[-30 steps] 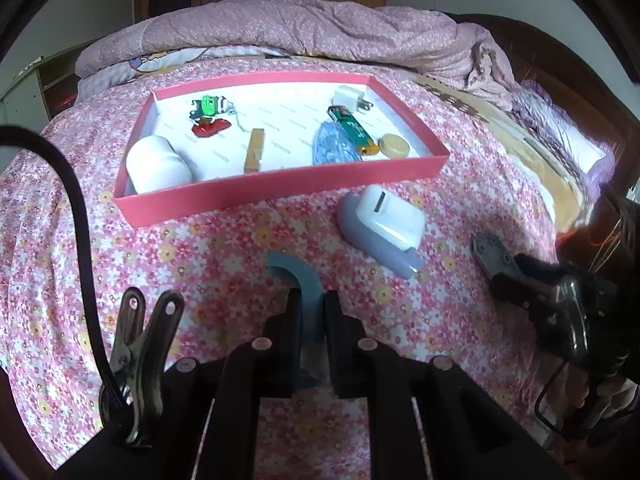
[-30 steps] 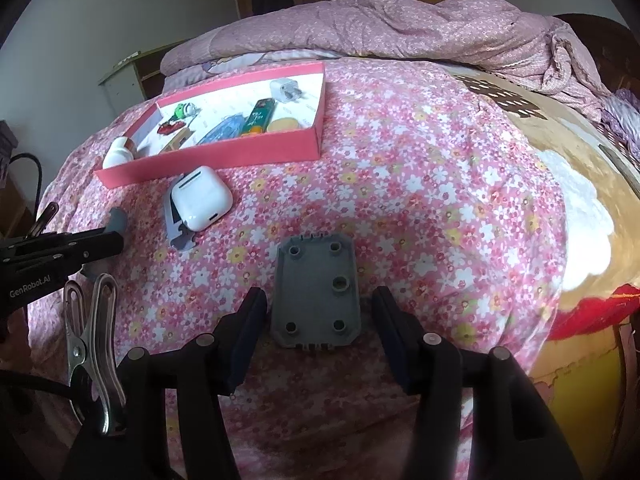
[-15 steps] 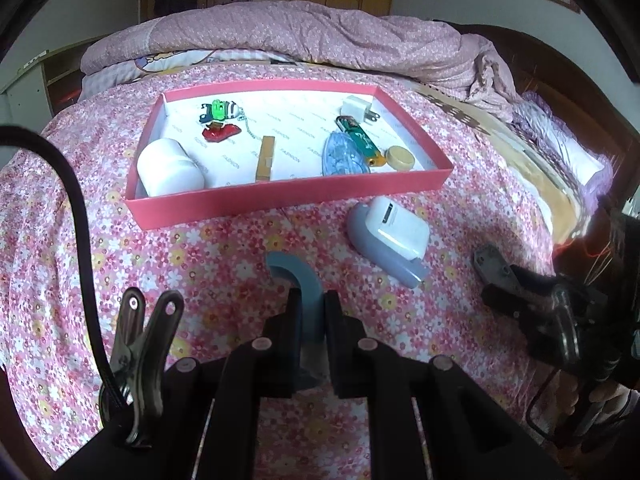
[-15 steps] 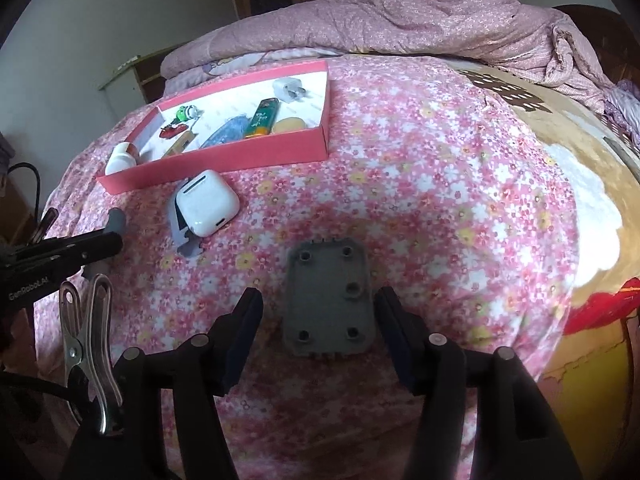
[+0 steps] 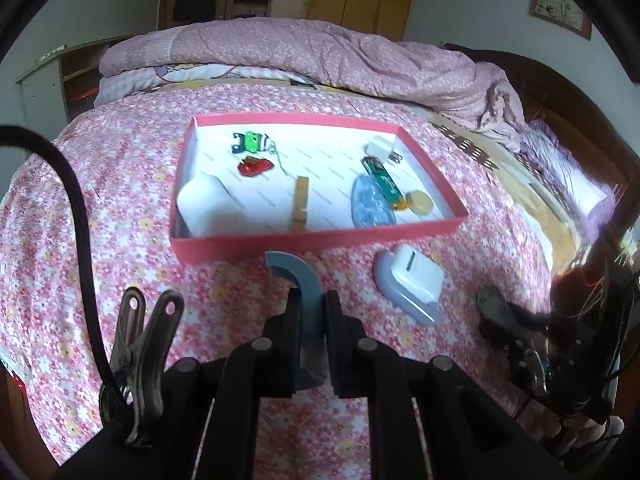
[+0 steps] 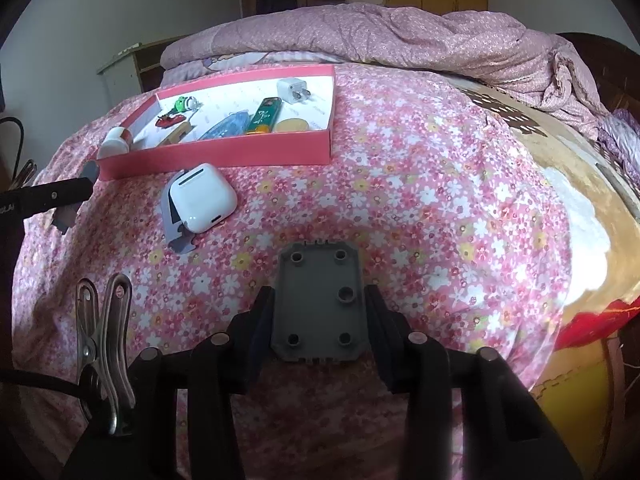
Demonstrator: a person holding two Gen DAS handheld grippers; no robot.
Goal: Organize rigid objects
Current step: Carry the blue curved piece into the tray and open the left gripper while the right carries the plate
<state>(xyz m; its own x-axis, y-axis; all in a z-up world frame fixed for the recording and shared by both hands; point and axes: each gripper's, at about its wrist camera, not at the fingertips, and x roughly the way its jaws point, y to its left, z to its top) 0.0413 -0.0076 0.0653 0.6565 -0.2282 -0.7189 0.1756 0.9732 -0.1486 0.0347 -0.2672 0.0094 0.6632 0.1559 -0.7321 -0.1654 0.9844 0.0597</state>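
Two claws are engaged, each on a separate grey part. The left claw [image 5: 313, 320] is clamped tight on a curved blue-grey hook piece [image 5: 298, 280], gripping its straight lower shank so that the curved end projects forward, clear of the fingers; the piece sits just short of the near wall of the pink tray [image 5: 320, 240], a hold that suits carrying it over the wall. The right claw [image 6: 320, 316] has its jaws just closing in on a flat grey plate [image 6: 320, 304] that lies on the floral bedspread [image 6: 420, 200]; the pads sit against or very near its long edges, and full contact cannot be confirmed. Gripping the long sides is judged sensible for so thin a part.

The tray rests on the bed and already holds a white jar [image 5: 208, 206], a wooden clothespin [image 5: 300, 204], a green lighter [image 5: 382, 182], a plug adapter [image 5: 380, 146] and small trinkets. A white earbud case [image 6: 202, 198] lies outside, atop another grey piece beside the tray's near wall. Judgement: sorting is partly complete; three or four items remain outside.
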